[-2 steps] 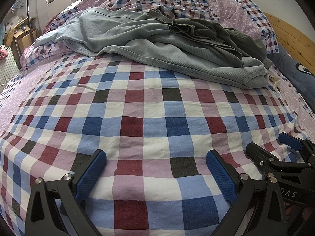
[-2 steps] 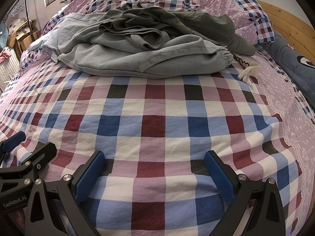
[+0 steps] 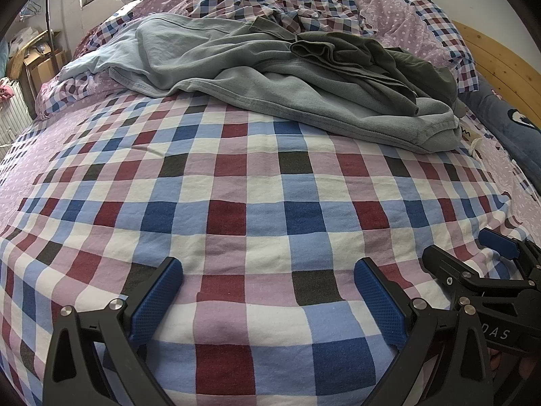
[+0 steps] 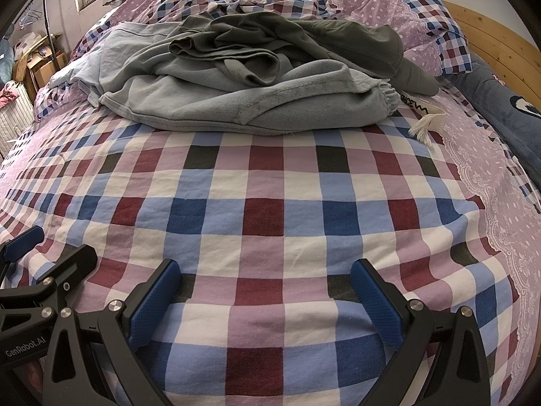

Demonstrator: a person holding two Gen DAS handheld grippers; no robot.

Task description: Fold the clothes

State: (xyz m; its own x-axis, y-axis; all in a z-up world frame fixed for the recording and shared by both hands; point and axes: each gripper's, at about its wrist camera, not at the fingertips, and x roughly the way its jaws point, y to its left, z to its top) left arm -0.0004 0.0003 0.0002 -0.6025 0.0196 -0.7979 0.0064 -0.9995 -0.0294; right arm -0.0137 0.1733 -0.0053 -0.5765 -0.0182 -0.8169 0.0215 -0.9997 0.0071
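A crumpled pile of clothes lies across the far half of the bed. Its pale grey-blue garment (image 3: 304, 101) (image 4: 236, 101) has a darker olive-grey garment (image 3: 372, 61) (image 4: 287, 40) heaped on top. A white tag with a fringed cord (image 4: 422, 118) sticks out at the pile's right end. My left gripper (image 3: 268, 291) hovers open over the checked sheet, well short of the pile. My right gripper (image 4: 262, 291) is open too, beside the left one, with nothing between its fingers. Each gripper shows at the edge of the other's view.
The checked bedsheet (image 3: 236, 203) spreads between the grippers and the pile. Checked and lilac dotted pillows (image 4: 405, 10) sit behind. A wooden bed frame (image 3: 490, 54) and a dark blue cushion (image 4: 507, 115) run along the right. Boxes and a radiator (image 3: 13, 111) stand at left.
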